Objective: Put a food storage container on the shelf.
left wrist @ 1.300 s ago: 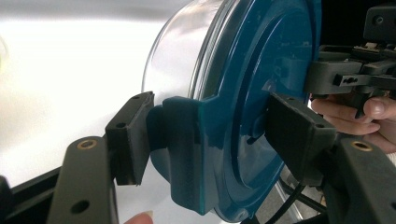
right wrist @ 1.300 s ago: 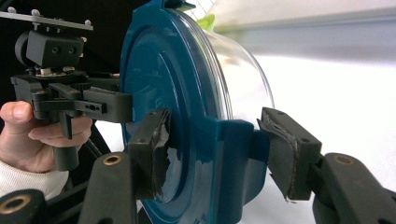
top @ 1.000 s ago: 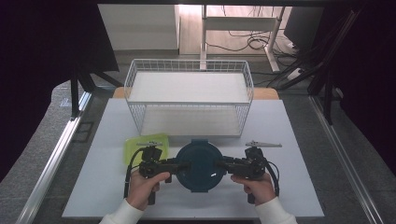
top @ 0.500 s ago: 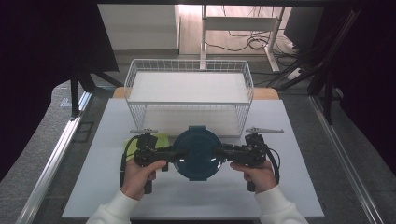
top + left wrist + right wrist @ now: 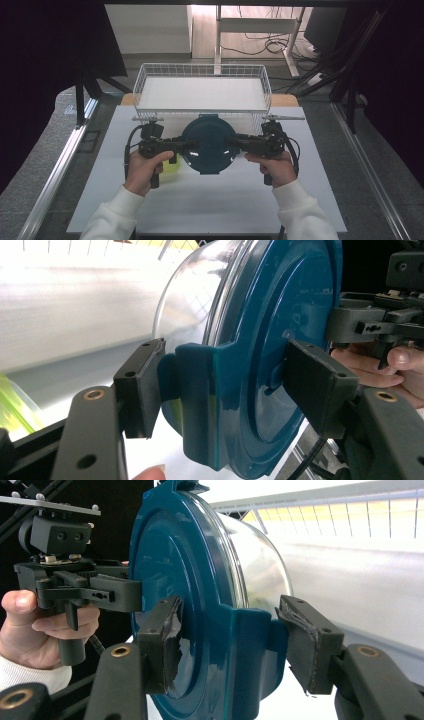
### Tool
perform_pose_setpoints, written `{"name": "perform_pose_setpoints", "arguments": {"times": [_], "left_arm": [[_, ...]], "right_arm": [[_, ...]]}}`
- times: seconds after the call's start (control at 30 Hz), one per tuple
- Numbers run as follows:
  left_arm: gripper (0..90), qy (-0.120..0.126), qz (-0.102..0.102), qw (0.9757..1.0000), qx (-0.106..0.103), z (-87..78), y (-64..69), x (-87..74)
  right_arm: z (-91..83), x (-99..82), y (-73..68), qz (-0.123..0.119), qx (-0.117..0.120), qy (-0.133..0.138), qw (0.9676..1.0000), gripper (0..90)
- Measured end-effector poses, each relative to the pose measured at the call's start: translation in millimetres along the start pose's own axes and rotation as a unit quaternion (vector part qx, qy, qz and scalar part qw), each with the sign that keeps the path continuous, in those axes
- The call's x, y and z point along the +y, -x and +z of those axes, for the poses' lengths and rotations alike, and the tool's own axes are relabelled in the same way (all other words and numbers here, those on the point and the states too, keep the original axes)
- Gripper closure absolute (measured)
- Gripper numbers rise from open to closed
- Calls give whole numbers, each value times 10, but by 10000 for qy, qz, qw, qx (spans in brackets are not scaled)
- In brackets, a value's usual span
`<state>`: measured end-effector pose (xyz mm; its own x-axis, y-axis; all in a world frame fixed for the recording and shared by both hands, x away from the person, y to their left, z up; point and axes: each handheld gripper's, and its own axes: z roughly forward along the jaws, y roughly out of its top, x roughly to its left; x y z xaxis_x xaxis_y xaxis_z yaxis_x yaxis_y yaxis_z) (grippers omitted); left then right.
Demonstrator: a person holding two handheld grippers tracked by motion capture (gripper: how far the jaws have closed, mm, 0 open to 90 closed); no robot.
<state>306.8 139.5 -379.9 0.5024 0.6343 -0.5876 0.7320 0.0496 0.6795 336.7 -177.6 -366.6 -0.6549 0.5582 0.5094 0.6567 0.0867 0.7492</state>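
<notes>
Gripping item: round clear-walled container with dark teal plastic lid (image 5: 208,143), held level above the white tabletop (image 5: 210,200), just in front of the white wire basket (image 5: 202,70). Left claw (image 5: 192,145) is clamped on the lid's left clip tab; pads (image 5: 142,385) press on both sides of it. Right claw (image 5: 233,142) is clamped likewise on the right tab. Yellow-green object (image 5: 171,166) lies on the tabletop beneath the left hand (image 5: 142,167), partly hidden.

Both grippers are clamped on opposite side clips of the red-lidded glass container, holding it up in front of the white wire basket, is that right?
Not quite: the lid is dark teal, not red, as the high view shows. The left gripper and right gripper do clamp its opposite side clips in front of the white wire basket.
</notes>
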Motion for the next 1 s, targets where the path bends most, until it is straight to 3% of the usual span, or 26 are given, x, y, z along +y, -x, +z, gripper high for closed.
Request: {"name": "perform_pose_setpoints", "arguments": {"times": [0.43, 1.0], "left_arm": [[345, 28, 124, 9999, 24, -52, 34, 297], [345, 32, 307, 9995, 57, -86, 77, 524]], "right_arm": [[-5, 279, -24, -40, 20, 81, 10000, 438], [-22, 468, -25, -70, 48, 186, 9998, 439]]}}
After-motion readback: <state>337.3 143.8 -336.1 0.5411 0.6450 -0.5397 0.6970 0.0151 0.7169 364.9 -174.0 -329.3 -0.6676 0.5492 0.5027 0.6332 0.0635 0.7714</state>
